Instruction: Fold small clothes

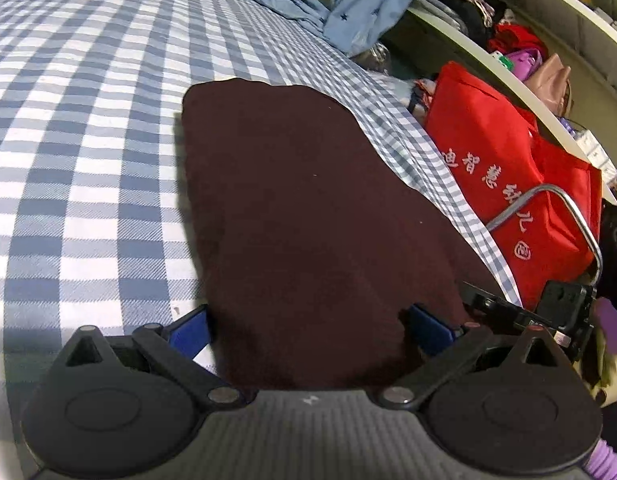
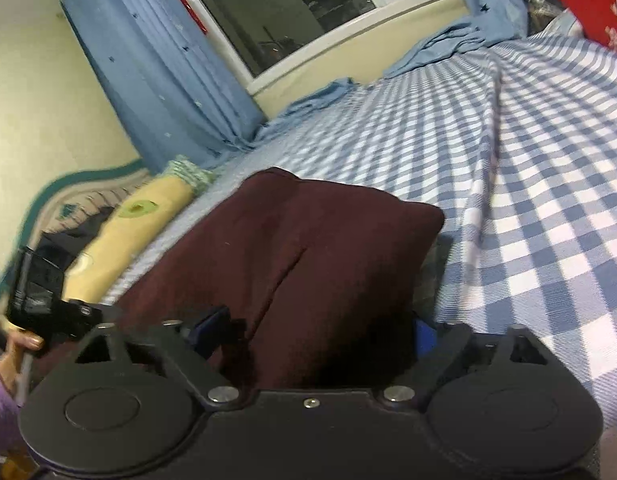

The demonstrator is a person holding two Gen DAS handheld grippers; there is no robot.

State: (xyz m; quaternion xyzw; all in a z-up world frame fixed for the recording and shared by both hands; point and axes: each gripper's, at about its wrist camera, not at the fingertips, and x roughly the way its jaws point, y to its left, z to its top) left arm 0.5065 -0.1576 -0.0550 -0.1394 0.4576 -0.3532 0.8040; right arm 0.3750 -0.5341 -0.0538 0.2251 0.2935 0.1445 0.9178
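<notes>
Both claws, left (image 1: 308, 320) and right (image 2: 320, 332), stand wide around the dark red garment (image 1: 308, 200) on the bed (image 1: 88, 120); neither visibly pinches it, so shutting shallowly could catch only 1 layer and undo the fold.

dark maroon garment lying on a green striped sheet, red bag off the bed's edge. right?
Not quite: the sheet is blue-and-white checked, not green striped, as the left wrist view shows. The rest holds: the dark maroon garment lies on it, and the red bag sits off the bed's edge.
</notes>
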